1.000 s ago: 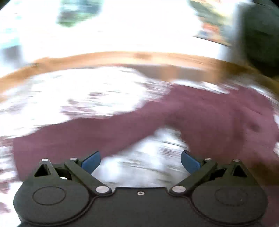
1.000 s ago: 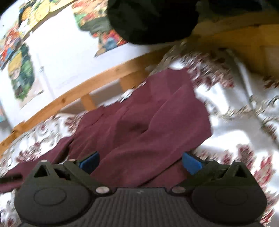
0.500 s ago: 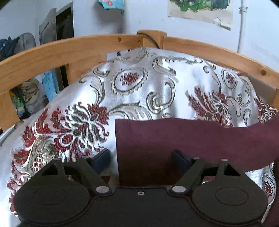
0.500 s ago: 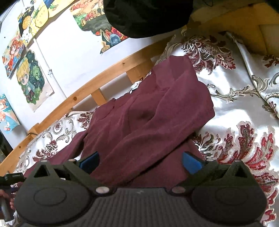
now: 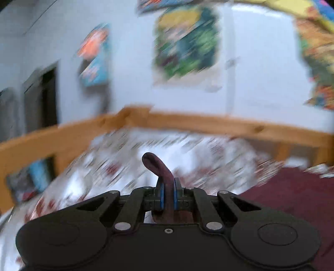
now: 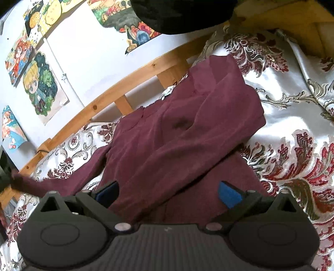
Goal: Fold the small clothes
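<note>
Now the left gripper point(image 5: 167, 193) has just snapped closed, and its blue pads point(image 5: 160, 196) pinch a strip of the maroon garment point(image 6: 183, 133) between them. A twist of that cloth curls up out of the jaws toward eleven o'clock in the left wrist view. That whole view is smeared by motion, so the bedspread point(image 5: 117, 158) under the gripper reads only as streaks of white and red, and I would guess, no more, that the pinched piece is a sleeve end. More maroon cloth fills that view at four o'clock.

Over on the right wrist view things are sharp. The right gripper point(image 6: 168, 195) hangs over the garment with its jaws spread wide, blue pads well apart and nothing pressed between them; cloth lies below the gap. The garment sprawls across the floral bedspread, its bulk from the centre of the view up toward one o'clock, folded over itself in loose ridges. One long sleeve point(image 6: 68, 177) trails away toward nine o'clock, lifted off the bedspread at its far end, where a dark shape at the frame edge has it.

A wooden rail point(image 6: 117, 91) runs behind the bed from eight o'clock up to one o'clock, and cartoon posters point(image 6: 39, 83) hang on the white wall above it. Something black point(image 6: 179, 14) blocks the top of the view at twelve o'clock.
</note>
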The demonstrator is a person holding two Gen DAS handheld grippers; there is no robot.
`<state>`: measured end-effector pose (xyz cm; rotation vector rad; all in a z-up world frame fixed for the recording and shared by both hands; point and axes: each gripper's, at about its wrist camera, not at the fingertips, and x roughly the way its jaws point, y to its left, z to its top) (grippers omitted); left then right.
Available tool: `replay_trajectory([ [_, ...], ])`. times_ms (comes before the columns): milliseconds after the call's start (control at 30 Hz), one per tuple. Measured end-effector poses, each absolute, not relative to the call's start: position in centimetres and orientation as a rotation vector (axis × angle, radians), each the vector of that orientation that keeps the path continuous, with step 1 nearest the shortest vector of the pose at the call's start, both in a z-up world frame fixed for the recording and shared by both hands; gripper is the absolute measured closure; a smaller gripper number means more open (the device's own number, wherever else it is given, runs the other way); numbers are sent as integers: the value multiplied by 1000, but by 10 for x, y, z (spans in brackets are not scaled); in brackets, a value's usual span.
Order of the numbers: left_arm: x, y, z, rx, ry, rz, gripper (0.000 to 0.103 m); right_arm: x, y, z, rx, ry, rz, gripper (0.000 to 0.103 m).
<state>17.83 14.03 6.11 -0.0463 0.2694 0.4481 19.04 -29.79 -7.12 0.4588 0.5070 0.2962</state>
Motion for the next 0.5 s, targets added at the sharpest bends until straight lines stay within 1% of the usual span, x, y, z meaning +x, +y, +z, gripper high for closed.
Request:
replay_trajectory([
  [133, 180, 91, 93, 0, 171, 254, 95, 189, -298, -69, 454, 504, 297, 0],
  [233, 180, 48, 105, 40, 143, 100, 95, 189, -300, -68, 458, 508, 288, 0],
  [400, 183, -21, 96, 148, 162, -168, 95, 190, -309, -67, 456, 511, 251, 0],
  [500, 186, -53, 82, 152, 208, -295, 95, 190, -317, -66, 459, 491, 217, 0],
])
